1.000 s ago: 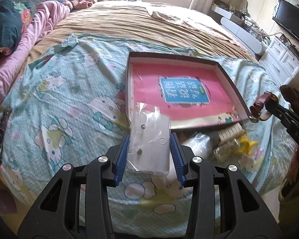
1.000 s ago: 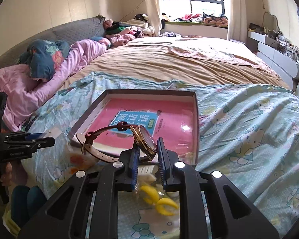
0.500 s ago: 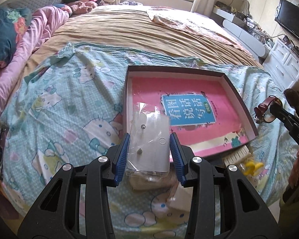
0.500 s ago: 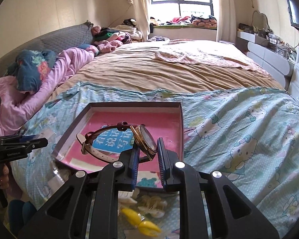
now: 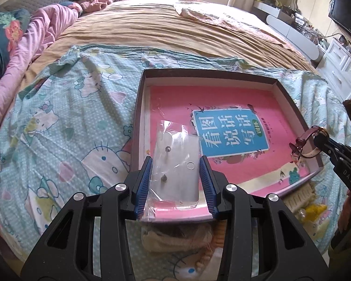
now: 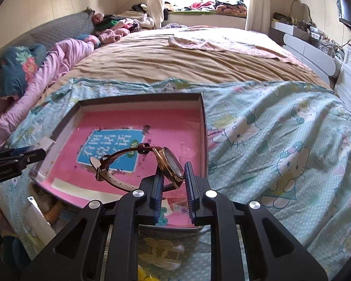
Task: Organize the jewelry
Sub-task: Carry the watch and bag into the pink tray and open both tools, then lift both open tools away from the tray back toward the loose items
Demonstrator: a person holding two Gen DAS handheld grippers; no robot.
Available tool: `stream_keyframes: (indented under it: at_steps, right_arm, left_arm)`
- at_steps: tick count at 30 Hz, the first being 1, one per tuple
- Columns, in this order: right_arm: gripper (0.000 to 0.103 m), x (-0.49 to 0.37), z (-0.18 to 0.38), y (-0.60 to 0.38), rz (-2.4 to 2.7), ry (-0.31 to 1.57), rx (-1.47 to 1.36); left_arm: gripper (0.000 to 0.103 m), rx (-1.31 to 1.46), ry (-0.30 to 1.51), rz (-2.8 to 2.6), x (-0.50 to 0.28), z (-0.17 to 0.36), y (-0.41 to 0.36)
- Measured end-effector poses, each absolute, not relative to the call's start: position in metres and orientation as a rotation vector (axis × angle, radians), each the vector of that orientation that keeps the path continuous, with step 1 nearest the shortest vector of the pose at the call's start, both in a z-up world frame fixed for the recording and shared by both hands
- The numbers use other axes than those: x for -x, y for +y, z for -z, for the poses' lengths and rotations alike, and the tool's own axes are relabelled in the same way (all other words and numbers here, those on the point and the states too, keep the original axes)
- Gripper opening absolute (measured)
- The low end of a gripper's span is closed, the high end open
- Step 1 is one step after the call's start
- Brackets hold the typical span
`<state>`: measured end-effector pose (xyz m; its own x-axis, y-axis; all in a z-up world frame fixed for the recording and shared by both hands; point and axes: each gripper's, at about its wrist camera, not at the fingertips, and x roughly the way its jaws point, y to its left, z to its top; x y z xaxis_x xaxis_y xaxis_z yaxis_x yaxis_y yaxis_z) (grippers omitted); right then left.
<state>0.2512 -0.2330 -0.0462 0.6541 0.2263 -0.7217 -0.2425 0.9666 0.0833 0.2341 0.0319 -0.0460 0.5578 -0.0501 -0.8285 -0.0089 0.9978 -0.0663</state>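
Bed with tray (image 5: 138,107), left tool (image 5: 175,182) clamping earring packet (image 5: 175,164), right tool (image 6: 173,182) pinching watch (image 6: 170,161).

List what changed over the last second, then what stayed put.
Both grippers moved forward over the shallow box holding the pink book: the left gripper carried its clear earring packet over the near-left corner, the right gripper brought the watch over the near-right part. Nothing was released. Both grips, the box and the bedding stayed as they were.
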Motion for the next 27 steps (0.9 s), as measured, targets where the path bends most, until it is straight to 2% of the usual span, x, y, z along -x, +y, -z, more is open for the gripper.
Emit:
stream_keyframes:
  at_steps: [11, 13, 15, 17, 19, 21, 23, 25, 27]
  right_arm:
    - [0.017, -0.257, 0.070, -0.227, -0.234, 0.881, 0.043]
    - [0.021, -0.256, 0.072, -0.227, -0.224, 0.888, 0.044]
    - [0.030, -0.255, 0.073, -0.228, -0.227, 0.892, 0.036]
    - [0.044, -0.252, 0.070, -0.230, -0.216, 0.873, 0.033]
    - [0.046, -0.248, 0.065, -0.232, -0.219, 0.858, 0.022]
    - [0.058, -0.246, 0.060, -0.234, -0.214, 0.852, 0.014]
    - [0.063, -0.242, 0.054, -0.237, -0.209, 0.831, 0.001]
    - [0.071, -0.238, 0.047, -0.241, -0.209, 0.818, -0.016]
    - [0.080, -0.234, 0.041, -0.243, -0.204, 0.803, -0.030]
  left_arm:
    - [0.033, 0.082, 1.009, 0.025, -0.239, 0.064, 0.030]
    - [0.033, 0.081, 1.010, 0.026, -0.240, 0.065, 0.030]
    - [0.033, 0.081, 1.011, 0.028, -0.240, 0.065, 0.029]
    - [0.033, 0.080, 1.012, 0.031, -0.242, 0.065, 0.028]
    - [0.033, 0.077, 1.013, 0.029, -0.242, 0.064, 0.027]
    - [0.035, 0.076, 1.013, 0.027, -0.243, 0.064, 0.026]
    - [0.042, 0.074, 1.013, 0.029, -0.243, 0.063, 0.025]
    - [0.057, 0.074, 1.012, 0.029, -0.243, 0.061, 0.024]
    - [0.058, 0.071, 1.007, 0.030, -0.242, 0.058, 0.023]
